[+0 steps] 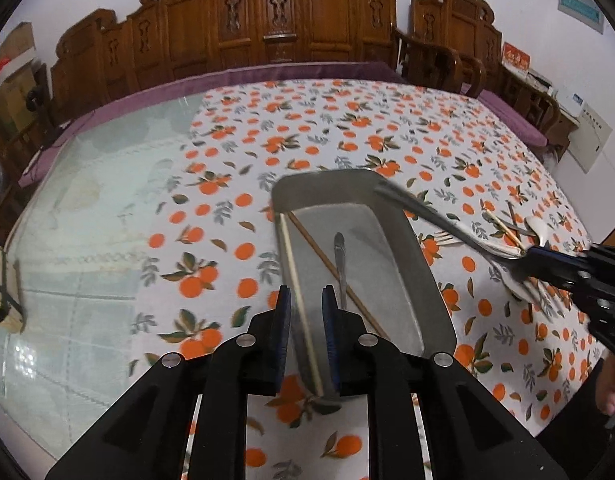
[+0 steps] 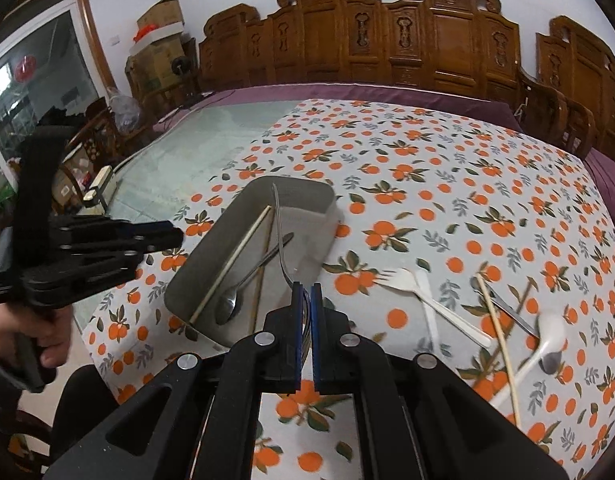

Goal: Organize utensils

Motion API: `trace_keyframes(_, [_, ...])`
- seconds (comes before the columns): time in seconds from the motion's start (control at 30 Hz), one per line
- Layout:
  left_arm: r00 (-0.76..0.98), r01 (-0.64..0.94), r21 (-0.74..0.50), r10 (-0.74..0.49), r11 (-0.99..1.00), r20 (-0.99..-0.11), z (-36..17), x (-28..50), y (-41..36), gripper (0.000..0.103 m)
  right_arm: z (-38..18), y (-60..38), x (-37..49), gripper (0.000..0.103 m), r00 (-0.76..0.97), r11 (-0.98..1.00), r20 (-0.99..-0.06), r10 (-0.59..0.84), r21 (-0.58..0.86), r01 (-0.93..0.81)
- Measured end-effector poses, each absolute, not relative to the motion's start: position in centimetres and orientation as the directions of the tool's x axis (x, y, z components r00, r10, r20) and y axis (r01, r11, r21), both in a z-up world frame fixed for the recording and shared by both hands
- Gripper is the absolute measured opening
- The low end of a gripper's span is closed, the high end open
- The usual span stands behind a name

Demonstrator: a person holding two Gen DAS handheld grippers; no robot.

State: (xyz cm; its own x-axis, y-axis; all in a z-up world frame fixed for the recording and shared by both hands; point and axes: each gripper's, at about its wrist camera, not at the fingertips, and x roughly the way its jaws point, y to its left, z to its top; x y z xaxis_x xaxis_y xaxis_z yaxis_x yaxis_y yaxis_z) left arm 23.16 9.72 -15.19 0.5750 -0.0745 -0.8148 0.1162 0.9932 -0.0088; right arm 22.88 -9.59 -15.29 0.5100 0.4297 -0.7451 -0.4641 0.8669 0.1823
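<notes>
A metal tray (image 2: 291, 192) sits on the orange-print cloth and holds a pale chopstick (image 2: 231, 264), a brown chopstick (image 2: 262, 280) and a metal spoon (image 2: 231, 304). My left gripper (image 1: 306, 300) hovers over the tray's near left wall, open, with the pale chopstick (image 1: 297, 280) lying in the tray below the gap. It also shows at the left of the right wrist view as the left gripper (image 2: 173, 240). My right gripper (image 2: 306, 300) is shut on a metal fork (image 2: 278, 236) near its tines. The fork's handle reaches out over the tray.
On the cloth to the right of the tray lie a white plastic fork (image 2: 403, 280), a white plastic spoon (image 2: 547, 336), a pale chopstick (image 2: 495, 328), a brown chopstick and a metal utensil (image 2: 511, 316), some crossing. A small box (image 2: 103, 188) sits on the bare glass at left. Carved wooden chairs (image 2: 427, 40) line the far side.
</notes>
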Motion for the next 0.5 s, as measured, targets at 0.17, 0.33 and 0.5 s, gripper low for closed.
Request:
trace_keyframes(0.17, [0.599,0.109,-0.029,-0.089,0.994,-0.796,-13.9,21.6,11.3,0.016,-15.8,-7.2,23.7,0.004,0.5,0.867,-0.762,0.411,0.158,-0.473])
trace_keyframes(0.33, [0.628,0.097,-0.02,-0.077,0.995,-0.775,-12.9,20.2,12.6,0.023,-16.6,-5.3,24.6,0.004,0.494,0.872,-0.783,0.379,0.122,-0.475])
trace_keyframes(0.5, [0.636,0.082,-0.044,-0.086,0.996,-0.767,-12.6,19.4,13.9,0.025,-17.7,-3.2,25.7,0.004,0.488,0.876,-0.808,0.33,0.068,-0.478])
